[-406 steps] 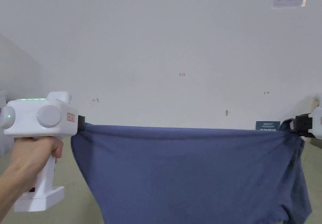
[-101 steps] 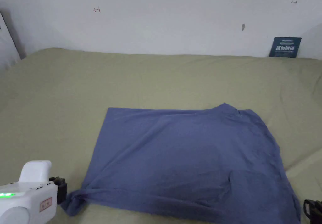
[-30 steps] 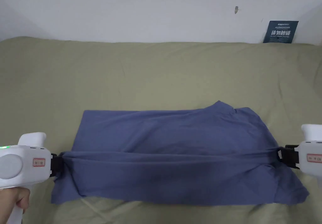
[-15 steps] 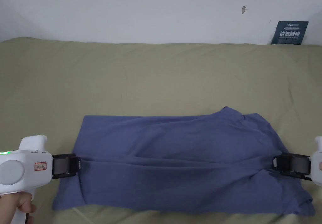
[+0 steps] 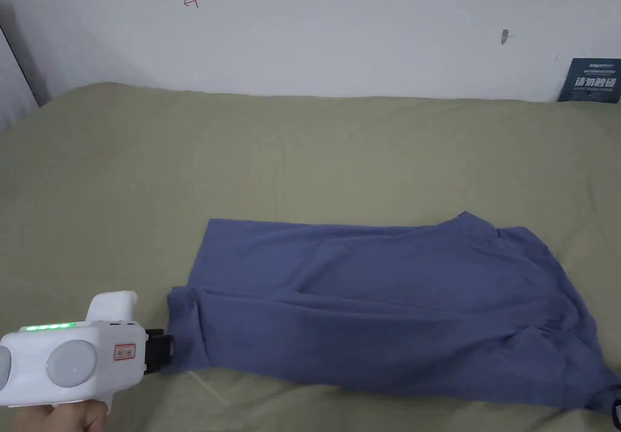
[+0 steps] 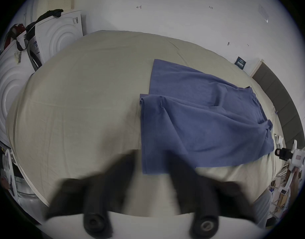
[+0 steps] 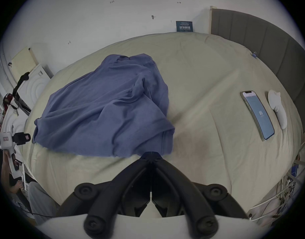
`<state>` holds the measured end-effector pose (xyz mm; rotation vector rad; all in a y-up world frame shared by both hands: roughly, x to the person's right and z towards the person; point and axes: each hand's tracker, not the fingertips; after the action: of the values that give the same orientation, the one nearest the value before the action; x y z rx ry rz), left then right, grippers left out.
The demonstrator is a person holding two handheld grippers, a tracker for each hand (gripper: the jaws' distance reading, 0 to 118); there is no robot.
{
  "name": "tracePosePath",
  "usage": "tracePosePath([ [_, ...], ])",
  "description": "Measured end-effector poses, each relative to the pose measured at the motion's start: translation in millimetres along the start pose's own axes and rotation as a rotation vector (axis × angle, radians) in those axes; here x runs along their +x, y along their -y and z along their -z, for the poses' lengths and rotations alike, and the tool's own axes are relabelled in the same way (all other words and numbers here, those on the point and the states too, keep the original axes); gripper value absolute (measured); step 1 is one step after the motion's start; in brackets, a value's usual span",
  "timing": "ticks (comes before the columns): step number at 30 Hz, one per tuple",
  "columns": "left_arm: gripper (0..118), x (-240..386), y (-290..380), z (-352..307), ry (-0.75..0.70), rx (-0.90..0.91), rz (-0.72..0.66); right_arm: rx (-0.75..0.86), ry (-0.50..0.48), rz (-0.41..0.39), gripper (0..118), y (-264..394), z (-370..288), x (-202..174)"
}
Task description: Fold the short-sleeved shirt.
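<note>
Two claws off shirt (image 5: 388, 306); left claw (image 6: 153, 165) open; right claw (image 7: 151, 154) closed, empty.

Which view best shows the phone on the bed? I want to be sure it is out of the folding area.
The right gripper view: the phone lies whole on the bedsheet, well apart from the blue shirt, beside a white remote-like object. The head view and left gripper view take in the shirt's part of the bed, not that side.
</note>
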<state>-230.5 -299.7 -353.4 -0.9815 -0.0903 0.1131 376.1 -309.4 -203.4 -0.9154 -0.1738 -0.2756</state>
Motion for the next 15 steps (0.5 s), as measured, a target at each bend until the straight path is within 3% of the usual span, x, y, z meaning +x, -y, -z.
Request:
tracePosePath([
  [1,116,-0.1,-1.6,3.5,0.002,-0.002,-0.004,-0.001,-0.003,-0.001,2,0.9,-0.8,1.0],
  [6,118,7.7,-6.1,32.4,-0.016,-0.053,0.001,0.005,0.008,-0.011,2,0.9,-5.0,-1.3],
  [7,114,11.5,-5.7,37.6,-0.017,-0.066,0.008,0.006,0.008,-0.011,2,0.5,-4.9,-1.9],
  [8,101,13.7,-5.6,43.6,-0.025,-0.081,0.017,0.007,0.009,-0.013,2,-0.2,-4.4,-3.2],
  [9,73,15.3,-5.9,45.9,-0.040,-0.079,0.025,0.003,0.009,-0.015,2,-2.2,-2.7,-1.5],
  [10,61,16.1,-6.2,46.4,-0.047,-0.076,0.039,0.001,0.007,-0.020,2,-3.2,-2.0,-1.8],
  [11,42,24.1,-4.4,42.3,-0.084,-0.061,0.052,0.001,0.009,-0.025,2,-4.4,-1.1,-2.9],
  [12,4,24.2,-5.2,38.6,-0.067,-0.054,0.058,-0.002,0.008,-0.028,4,-6.4,3.9,0.5],
  [14,4,21.9,-7.5,35.2,0.026,-0.051,0.032,0.005,0.005,-0.040,6,-10.7,11.4,5.9],
  [15,4,23.7,-6.9,34.4,0.008,-0.049,0.037,0.010,0.006,-0.042,17,-14.1,13.6,5.4],
])
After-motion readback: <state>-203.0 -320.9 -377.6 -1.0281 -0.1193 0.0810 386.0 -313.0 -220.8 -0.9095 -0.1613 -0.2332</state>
